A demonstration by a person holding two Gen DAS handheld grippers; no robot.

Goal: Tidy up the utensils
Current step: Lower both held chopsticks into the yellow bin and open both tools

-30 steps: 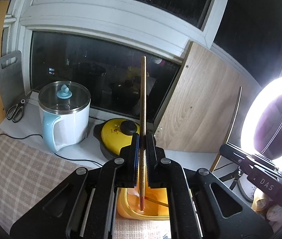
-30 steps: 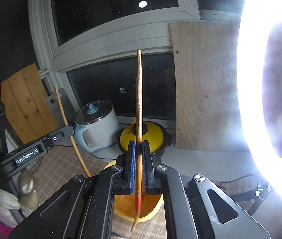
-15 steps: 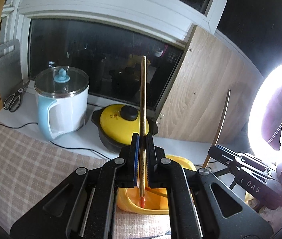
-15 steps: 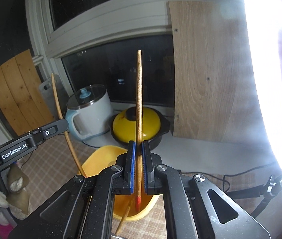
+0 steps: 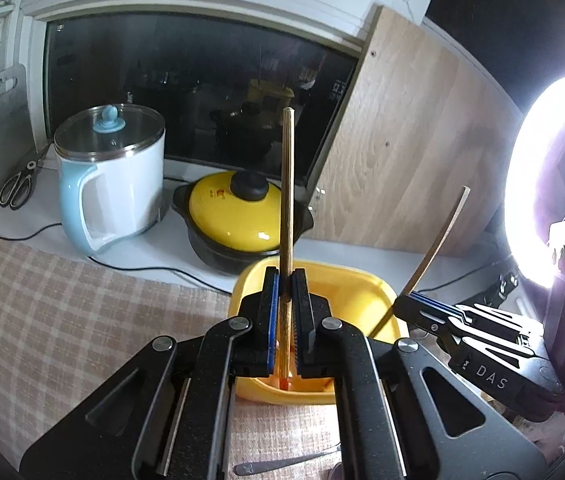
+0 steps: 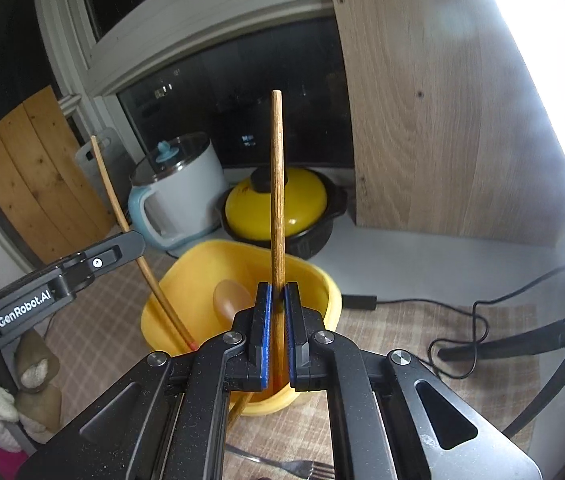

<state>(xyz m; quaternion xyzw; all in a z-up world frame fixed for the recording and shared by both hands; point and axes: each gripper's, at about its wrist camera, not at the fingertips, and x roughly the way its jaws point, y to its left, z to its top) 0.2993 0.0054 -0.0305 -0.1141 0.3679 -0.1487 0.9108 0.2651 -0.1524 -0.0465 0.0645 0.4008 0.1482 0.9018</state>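
Note:
My left gripper (image 5: 285, 280) is shut on a light wooden chopstick (image 5: 287, 184) that stands upright, its red tip down inside the yellow tub (image 5: 366, 280). My right gripper (image 6: 277, 292) is shut on a darker wooden chopstick (image 6: 277, 184), also upright, its red lower end over the yellow tub (image 6: 186, 276). A wooden spoon (image 6: 231, 300) lies in the tub. In the right wrist view the left gripper's arm (image 6: 62, 280) shows at the left with its chopstick (image 6: 130, 236) slanting into the tub. The right gripper's arm (image 5: 478, 344) shows at the right of the left wrist view.
Behind the tub stand a yellow-lidded black pot (image 5: 238, 220) and a white and blue electric kettle (image 5: 110, 180). A wooden board (image 5: 414, 152) leans on the window. Scissors (image 5: 16, 184) lie far left. A bright ring light (image 5: 542, 184) is at right. A fork (image 6: 302, 468) lies on the checked cloth.
Both grippers have sunk toward the yellow tub with their chopsticks; the tub now fills more of both views and the chopstick tips sit lower in it.

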